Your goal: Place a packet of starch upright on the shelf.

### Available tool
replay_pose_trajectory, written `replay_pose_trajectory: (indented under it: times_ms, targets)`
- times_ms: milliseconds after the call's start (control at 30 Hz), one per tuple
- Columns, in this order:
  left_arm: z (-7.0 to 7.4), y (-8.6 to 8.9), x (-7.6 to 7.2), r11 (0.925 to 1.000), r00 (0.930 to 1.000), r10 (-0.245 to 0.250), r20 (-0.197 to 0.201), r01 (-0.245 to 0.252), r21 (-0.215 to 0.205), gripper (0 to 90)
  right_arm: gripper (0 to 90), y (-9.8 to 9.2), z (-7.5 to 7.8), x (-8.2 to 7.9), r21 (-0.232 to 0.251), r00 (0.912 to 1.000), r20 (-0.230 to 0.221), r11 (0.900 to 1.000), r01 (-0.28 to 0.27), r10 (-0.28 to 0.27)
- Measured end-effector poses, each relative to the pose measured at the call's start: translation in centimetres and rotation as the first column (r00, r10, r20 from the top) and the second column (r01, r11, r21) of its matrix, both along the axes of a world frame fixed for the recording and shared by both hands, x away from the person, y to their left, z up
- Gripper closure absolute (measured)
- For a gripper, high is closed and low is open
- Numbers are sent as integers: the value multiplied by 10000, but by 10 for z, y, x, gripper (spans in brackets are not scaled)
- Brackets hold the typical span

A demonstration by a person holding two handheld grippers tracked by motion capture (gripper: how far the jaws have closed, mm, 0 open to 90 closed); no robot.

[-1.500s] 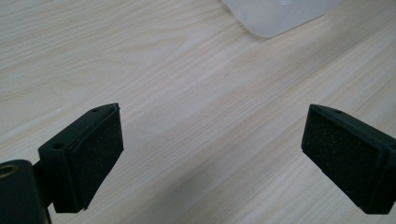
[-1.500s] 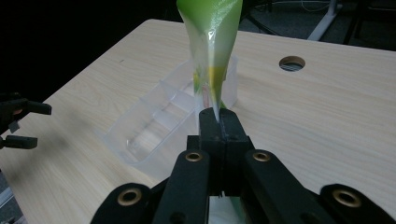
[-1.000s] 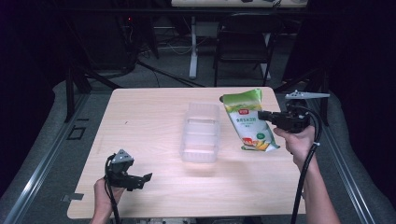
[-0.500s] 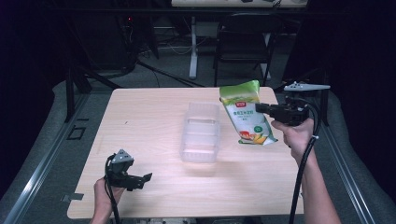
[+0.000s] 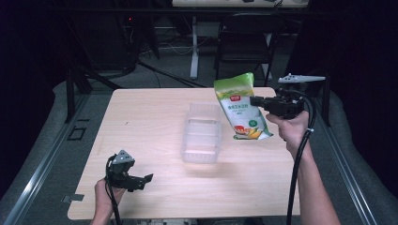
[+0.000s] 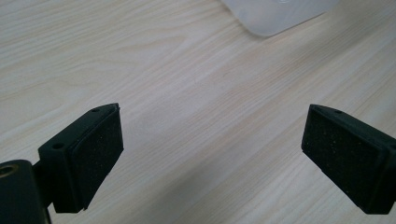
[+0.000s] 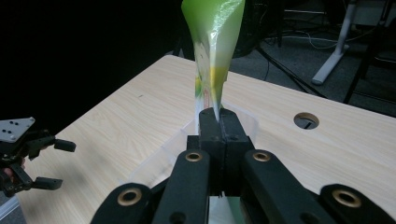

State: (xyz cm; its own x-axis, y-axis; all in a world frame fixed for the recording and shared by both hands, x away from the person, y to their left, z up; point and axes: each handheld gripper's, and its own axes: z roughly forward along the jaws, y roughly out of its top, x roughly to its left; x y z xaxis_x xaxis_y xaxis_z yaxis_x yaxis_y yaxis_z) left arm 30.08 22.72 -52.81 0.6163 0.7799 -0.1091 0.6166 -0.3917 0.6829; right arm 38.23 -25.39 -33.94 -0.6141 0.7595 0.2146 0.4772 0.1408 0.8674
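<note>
A green bag (image 5: 240, 107) hung in the air over the far right part of the table (image 5: 155, 122), clear of the wood, with its printed face toward the high camera and its lower end near the table surface. The right gripper (image 5: 256, 101) was clenched on the bag's right edge — in the right gripper view (image 7: 218, 122) the two black jaws sat pressed together with the bag's thin edge pinched between them, and the bag rose from them as a narrow green wedge (image 7: 212, 51). The right hand (image 5: 293, 129) held that gripper well above the table edge.

A clear plastic bin (image 5: 202, 133) stood on the table just left of the bag, apart from it. In the right gripper view its pale walls (image 7: 163, 161) showed just beyond the jaws.

The left gripper (image 5: 146, 180) lay low near the table's near left corner, held by the left hand (image 5: 104, 194), well apart from the bin. Its jaws stood wide apart and held nothing — the left gripper view (image 6: 212, 154) showed bare wood between the pads, with a corner of the bin (image 6: 275, 14) at the top.
</note>
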Motion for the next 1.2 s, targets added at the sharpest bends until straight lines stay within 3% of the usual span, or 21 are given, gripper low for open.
replay_pose_trajectory:
  times_ms: [567, 833, 1200]
  targets:
    - [0, 0, 0, 10000, 10000, 34, 3, -34, 33, 55, 900, 26, 13, 7, -46, 9988, 179, 9990, -445, 446]
    - [0, 0, -1, 10000, 10000, 77, 12, -77, -20, 55, 900, 42, 11, 10, -69, 9974, 142, 9975, -702, 703]
    - [0, 1, -1, 10000, 10000, 77, 31, -77, 11, 55, 900, 64, 5, 13, 274, 9966, 204, 9964, -803, 798]
